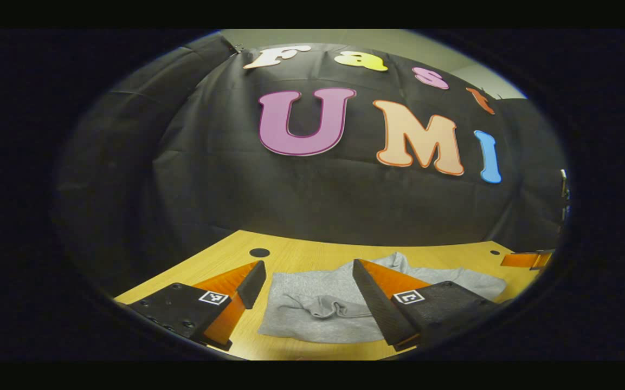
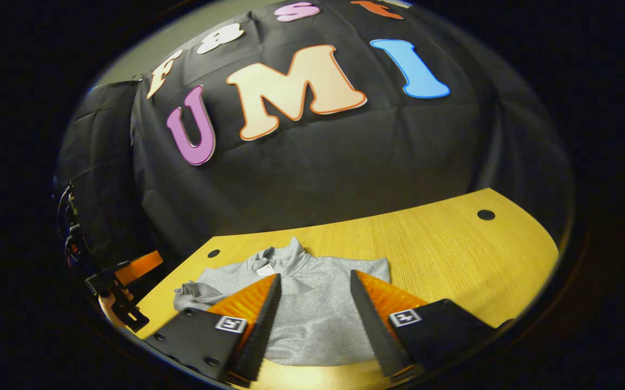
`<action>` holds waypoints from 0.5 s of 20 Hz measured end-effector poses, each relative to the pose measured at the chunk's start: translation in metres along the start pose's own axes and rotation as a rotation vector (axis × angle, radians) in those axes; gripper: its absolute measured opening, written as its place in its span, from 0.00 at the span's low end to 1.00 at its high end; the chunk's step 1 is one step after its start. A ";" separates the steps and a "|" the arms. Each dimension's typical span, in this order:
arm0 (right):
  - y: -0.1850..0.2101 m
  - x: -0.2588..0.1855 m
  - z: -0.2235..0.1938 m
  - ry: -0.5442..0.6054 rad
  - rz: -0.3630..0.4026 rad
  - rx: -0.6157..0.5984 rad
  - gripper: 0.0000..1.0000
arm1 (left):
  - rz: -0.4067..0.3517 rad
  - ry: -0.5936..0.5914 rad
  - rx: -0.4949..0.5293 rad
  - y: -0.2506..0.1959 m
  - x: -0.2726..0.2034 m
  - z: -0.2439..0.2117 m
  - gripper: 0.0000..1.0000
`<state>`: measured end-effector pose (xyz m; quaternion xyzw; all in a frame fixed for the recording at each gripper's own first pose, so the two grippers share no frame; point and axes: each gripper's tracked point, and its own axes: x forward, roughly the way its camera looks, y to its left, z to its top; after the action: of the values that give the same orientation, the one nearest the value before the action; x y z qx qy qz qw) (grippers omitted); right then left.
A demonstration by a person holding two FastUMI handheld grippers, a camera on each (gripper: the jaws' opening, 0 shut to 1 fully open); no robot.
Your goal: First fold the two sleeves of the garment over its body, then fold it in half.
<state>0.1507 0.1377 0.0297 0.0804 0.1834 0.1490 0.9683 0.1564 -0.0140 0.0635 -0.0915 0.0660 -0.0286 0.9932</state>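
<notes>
My fingers are spread wide on both sides and pinch nothing. In the left gripper view the left gripper (image 1: 308, 271) hangs above the table with cloth showing in the gap between its fingers; in the right gripper view the right gripper (image 2: 315, 281) hangs the same way, jaws well apart, over the middle of the cloth.

The wooden table (image 2: 453, 254) is the largest thing I see, its pale top running back to the black cloth wall (image 2: 317, 162). On it lies the grey garment (image 2: 317, 309), spread flat on the near part of the table, collar pointing toward the wall. From the left side I see the garment (image 1: 317, 303) with a sleeve (image 1: 323, 309) bunched and folded in over the body, creased into a small ridge.

At the left edge of the right gripper view I see the other gripper, held by a hand (image 2: 111, 303), just off the table's edge near the garment's rumpled sleeve end (image 2: 193, 292).

Smaller: round dark holes in the tabletop, one toward the far right corner (image 2: 485, 215), one near the collar (image 2: 213, 253).
</notes>
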 end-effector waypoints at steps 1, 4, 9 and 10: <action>0.006 -0.006 0.003 -0.015 0.008 -0.027 0.99 | -0.004 -0.014 0.002 0.000 -0.008 0.005 0.96; 0.022 -0.033 0.002 -0.064 0.039 -0.060 0.98 | 0.000 -0.050 0.032 0.005 -0.034 0.015 0.94; 0.020 -0.091 0.000 -0.171 0.042 -0.013 0.97 | -0.015 -0.101 0.039 0.012 -0.081 0.019 0.94; 0.018 -0.105 0.003 -0.201 0.037 -0.004 0.97 | -0.019 -0.110 0.044 0.013 -0.090 0.020 0.94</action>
<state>0.0544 0.1214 0.0713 0.0965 0.0836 0.1584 0.9791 0.0703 0.0089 0.0914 -0.0716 0.0096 -0.0342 0.9968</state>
